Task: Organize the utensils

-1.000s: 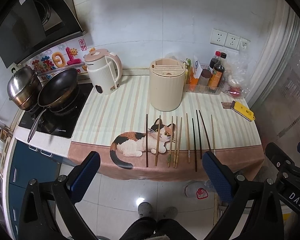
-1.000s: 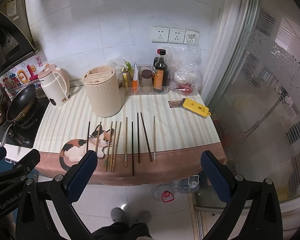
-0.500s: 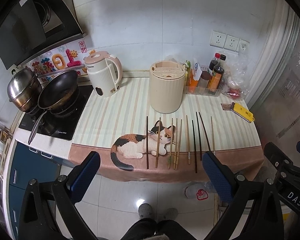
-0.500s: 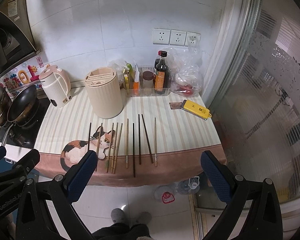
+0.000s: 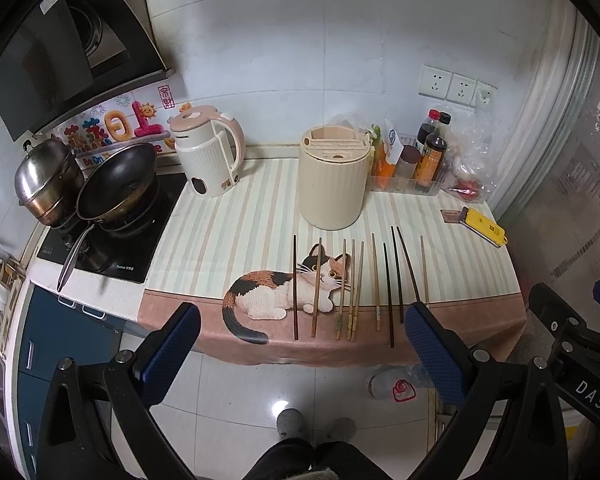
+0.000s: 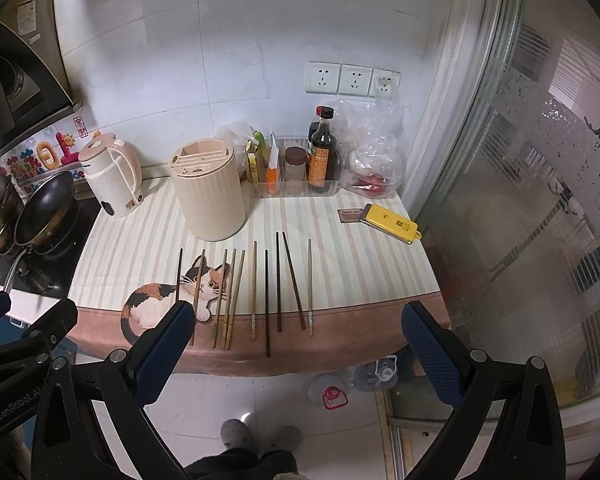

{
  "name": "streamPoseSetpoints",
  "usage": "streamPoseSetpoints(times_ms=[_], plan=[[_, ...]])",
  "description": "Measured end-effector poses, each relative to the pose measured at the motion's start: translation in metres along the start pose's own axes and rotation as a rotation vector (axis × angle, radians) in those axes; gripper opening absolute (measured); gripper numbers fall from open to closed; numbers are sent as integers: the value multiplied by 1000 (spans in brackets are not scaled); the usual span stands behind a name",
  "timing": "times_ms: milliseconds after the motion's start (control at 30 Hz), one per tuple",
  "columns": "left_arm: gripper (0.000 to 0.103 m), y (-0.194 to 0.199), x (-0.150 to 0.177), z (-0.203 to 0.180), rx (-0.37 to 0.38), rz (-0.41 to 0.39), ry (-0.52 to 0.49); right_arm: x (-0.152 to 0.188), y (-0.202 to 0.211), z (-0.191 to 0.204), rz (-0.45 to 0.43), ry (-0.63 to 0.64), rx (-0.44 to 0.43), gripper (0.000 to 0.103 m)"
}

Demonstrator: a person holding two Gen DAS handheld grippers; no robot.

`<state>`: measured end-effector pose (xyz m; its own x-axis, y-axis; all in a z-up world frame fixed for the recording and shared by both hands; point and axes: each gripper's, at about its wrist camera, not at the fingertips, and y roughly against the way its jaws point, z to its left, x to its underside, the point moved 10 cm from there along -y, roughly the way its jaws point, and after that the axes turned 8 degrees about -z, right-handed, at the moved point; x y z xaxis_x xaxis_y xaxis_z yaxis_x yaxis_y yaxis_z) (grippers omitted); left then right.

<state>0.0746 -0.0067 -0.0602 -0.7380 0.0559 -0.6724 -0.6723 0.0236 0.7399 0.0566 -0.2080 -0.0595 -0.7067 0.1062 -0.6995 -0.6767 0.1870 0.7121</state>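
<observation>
Several chopsticks (image 5: 356,286) (image 6: 254,290), some dark and some pale wood, lie side by side on the striped cat-print cloth at the counter's front edge. Behind them stands a cream ribbed utensil holder (image 5: 334,182) (image 6: 208,194) with slots in its top. My left gripper (image 5: 302,340) hangs open in front of the counter, above the floor, with nothing between its blue pads. My right gripper (image 6: 298,336) is open too, level with the counter edge and short of the chopsticks. Each gripper shows at the edge of the other's view.
A pink-and-white kettle (image 5: 210,152) stands left of the holder. A pan (image 5: 116,182) and a steel pot (image 5: 46,178) sit on the hob at far left. Sauce bottles (image 6: 322,152), a plastic bag and a yellow box (image 6: 392,224) are at right. A person's feet (image 5: 316,426) show on the tiled floor.
Both views have drifted slightly; the counter sits a touch higher and nearer in frame. Nothing on the counter has moved and both grippers stay open.
</observation>
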Motion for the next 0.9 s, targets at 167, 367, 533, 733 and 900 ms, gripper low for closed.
streamPoseSetpoints(times_ms=[167,367,533,733,900], plan=[[103,0,-1,0,-1,-3,0,-1,2,0,0,2,-1,103],[103,1,-3,3,1,-9,1,-3,4,1,-10,0,-1,103],[103,1,-4,4,1,-10,4,-5,5,3,-11,1,-3,103],[103,4,1,9,0,-17,14,-6,6,7,-11,9,-7,103],[103,4,1,10,-1,-18,21,-9,4,6,-15,6,-16,103]])
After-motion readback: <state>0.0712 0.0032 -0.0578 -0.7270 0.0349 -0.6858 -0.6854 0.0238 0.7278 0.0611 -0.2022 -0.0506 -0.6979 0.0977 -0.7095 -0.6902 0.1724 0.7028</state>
